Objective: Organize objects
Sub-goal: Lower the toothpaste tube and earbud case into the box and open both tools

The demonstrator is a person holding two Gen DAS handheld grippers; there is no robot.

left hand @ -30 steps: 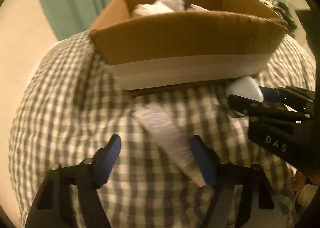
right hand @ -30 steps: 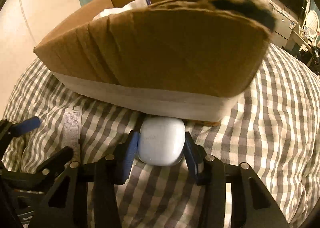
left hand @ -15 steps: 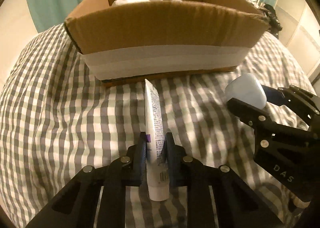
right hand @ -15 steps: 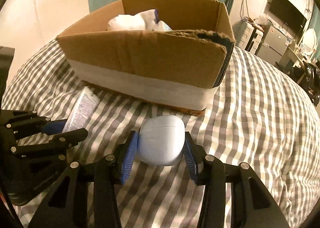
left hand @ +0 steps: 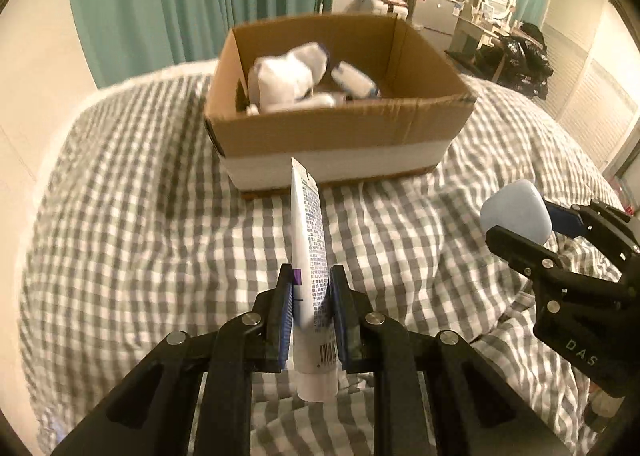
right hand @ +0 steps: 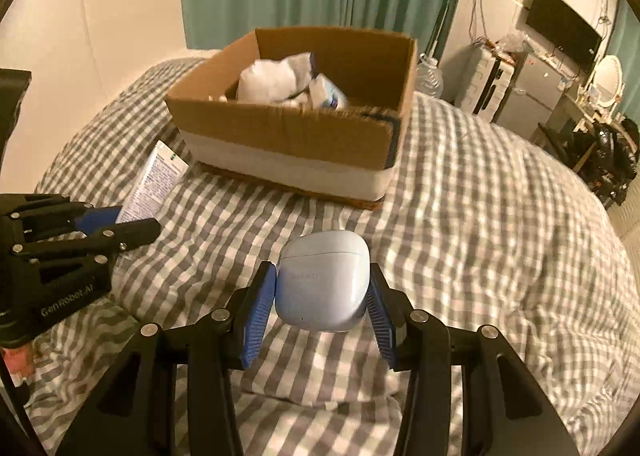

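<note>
Cardboard box (left hand: 340, 128) already holds white items; left gripper (left hand: 310, 308) clamps tube (left hand: 310, 248), right gripper (right hand: 320, 296) grips earbud case (right hand: 324, 280), both short of box, not yet dropped in.

boxes: 1 cardboard box (left hand: 340, 128); tubes: 1 tube (left hand: 310, 256); cases: 1 earbud case (right hand: 324, 280); grippers: 2

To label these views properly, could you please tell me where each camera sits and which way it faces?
Left wrist: on the left tool, looking down past its gripped tube toward the cardboard box; right tool at the right edge.
Right wrist: on the right tool, holding the earbud case; left tool on the left.
Shared: box, checked bedspread, both tools.
</note>
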